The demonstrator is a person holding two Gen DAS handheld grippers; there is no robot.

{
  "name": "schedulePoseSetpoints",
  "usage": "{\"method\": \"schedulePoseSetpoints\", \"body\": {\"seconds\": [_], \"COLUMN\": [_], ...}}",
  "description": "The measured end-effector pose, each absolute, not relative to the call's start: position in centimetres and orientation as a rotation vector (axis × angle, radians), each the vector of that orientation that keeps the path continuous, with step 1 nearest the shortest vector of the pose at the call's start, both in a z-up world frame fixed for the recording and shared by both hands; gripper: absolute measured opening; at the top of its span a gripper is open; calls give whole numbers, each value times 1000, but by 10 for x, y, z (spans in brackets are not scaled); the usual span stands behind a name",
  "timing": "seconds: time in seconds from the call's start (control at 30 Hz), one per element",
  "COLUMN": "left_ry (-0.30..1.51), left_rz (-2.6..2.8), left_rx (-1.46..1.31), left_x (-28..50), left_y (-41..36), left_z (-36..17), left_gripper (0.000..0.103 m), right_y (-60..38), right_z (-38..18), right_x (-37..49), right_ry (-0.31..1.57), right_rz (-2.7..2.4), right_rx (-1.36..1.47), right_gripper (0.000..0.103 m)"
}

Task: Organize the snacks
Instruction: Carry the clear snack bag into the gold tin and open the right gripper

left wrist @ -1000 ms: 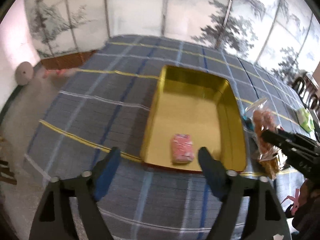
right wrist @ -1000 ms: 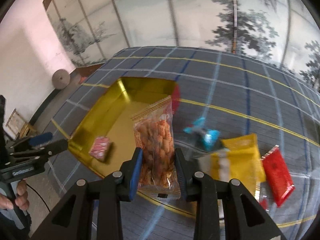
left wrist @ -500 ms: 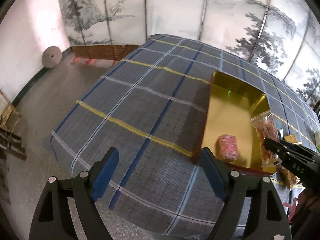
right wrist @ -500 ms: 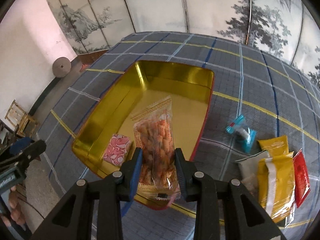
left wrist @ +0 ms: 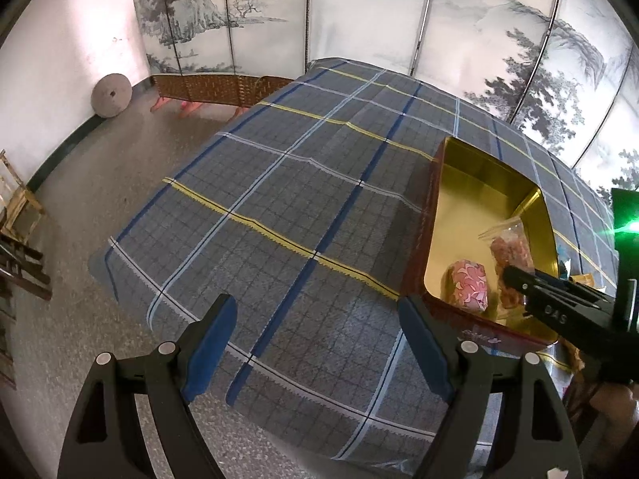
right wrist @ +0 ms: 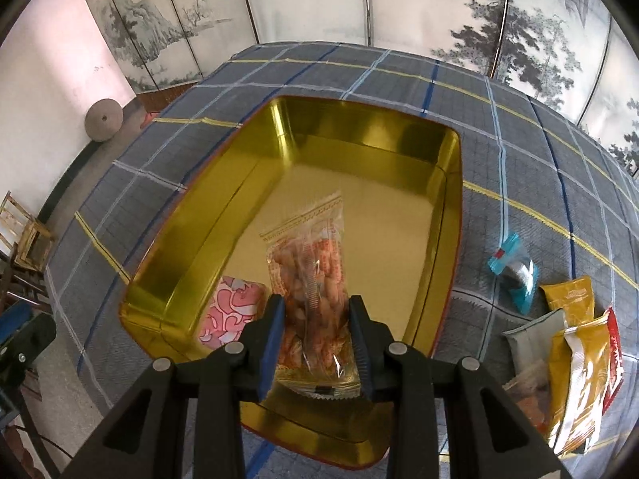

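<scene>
A gold tin (right wrist: 223, 215) with a red outside stands on the plaid tablecloth. My right gripper (right wrist: 317, 325) is shut on a clear bag of orange snacks (right wrist: 313, 263) and holds it over the tin's near half. A pink patterned packet (right wrist: 231, 311) lies in the tin's near left corner. In the left wrist view the tin (left wrist: 447, 207), the pink packet (left wrist: 469, 285) and the snack bag (left wrist: 511, 249) show at the right. My left gripper (left wrist: 319, 343) is open over bare cloth, left of the tin, with nothing between its fingers.
Loose snacks lie on the cloth right of the tin: a blue wrapped sweet (right wrist: 515, 271), a small yellow packet (right wrist: 571, 297), a large yellow bag (right wrist: 575, 379), a red packet (right wrist: 613, 351). The table's left edge (left wrist: 131, 263) drops to a speckled floor. A painted folding screen stands behind.
My right gripper has carried the snack bag left from the tin's right rim and lower, over the tin's inside. My left gripper has swung left off the tin to bare cloth.
</scene>
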State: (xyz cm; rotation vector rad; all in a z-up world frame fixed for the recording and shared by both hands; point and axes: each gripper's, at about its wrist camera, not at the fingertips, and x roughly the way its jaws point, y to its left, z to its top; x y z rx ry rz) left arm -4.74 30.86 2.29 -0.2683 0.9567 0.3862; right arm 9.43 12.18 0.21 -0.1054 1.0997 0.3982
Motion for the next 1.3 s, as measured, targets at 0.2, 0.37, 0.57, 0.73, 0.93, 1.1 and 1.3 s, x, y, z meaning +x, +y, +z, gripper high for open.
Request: {"method": "schedulePoseSetpoints", "body": {"seconds": [0.2, 0.37, 0.57, 0.73, 0.93, 1.1, 1.3], "left_ry": [966, 973, 985, 984, 972, 968, 976], "left_rz": [375, 369, 362, 355, 331, 286, 214], "left_rx": [-269, -271, -266, -265, -256, -231, -198], "left_x": [-45, -43, -42, -41, -38, -31, -20], "left_y": [306, 302, 296, 290, 274, 249, 210], "left_z": [21, 20, 18, 20, 26, 32, 36], "left_gripper": [80, 80, 80, 80, 80, 80, 81], "right_y": [125, 125, 126, 123, 106, 71, -4], "right_z": [-3, -7, -8, -4, 22, 46, 65], "right_x": [98, 99, 99, 96, 88, 81, 77], "right_ry": [1112, 1125, 1127, 1124, 1067, 1018, 964], "right_rz": [395, 399, 417, 441, 477, 509, 470], "right_rx": [-112, -114, -116, -99, -75, -56, -52], "right_gripper": [33, 34, 34, 35, 45, 46, 47]}}
